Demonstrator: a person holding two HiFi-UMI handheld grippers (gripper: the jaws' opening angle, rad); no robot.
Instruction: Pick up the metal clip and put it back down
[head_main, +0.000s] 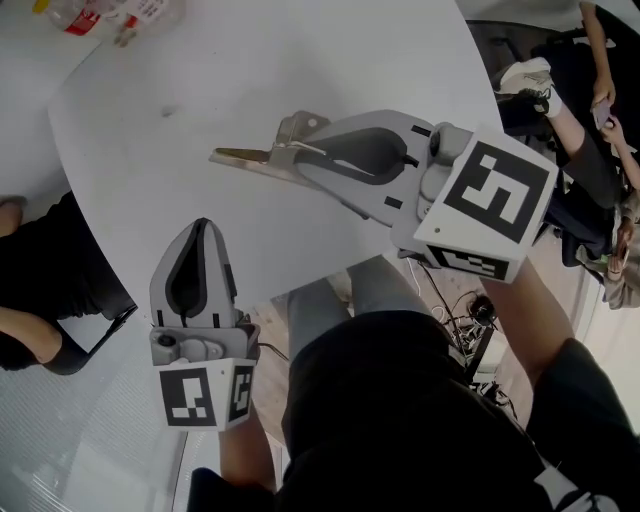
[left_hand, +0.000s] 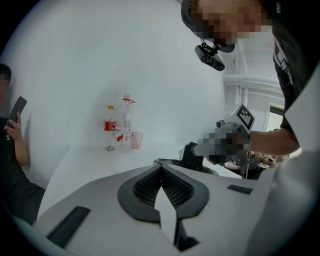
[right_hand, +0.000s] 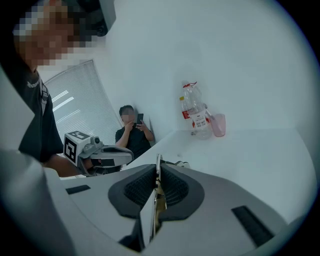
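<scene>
Grip: right hand-held gripper pinches thin brass-toned metal clip, long axis jutting beyond its tips over white counter.
Spare: left hand-held gripper pressed together, empty, well apart.

Tabletop mostly open, blocked at mid-frame and at the rims

The white table lies bare across the left and centre of the head view. Bottles and what looks like a pink cup stand at its upper-left rim. The right gripper, clamped on the metal clip, spans mid-frame. The left gripper hangs by the lower-left edge. Seated people close off the upper right.
</scene>
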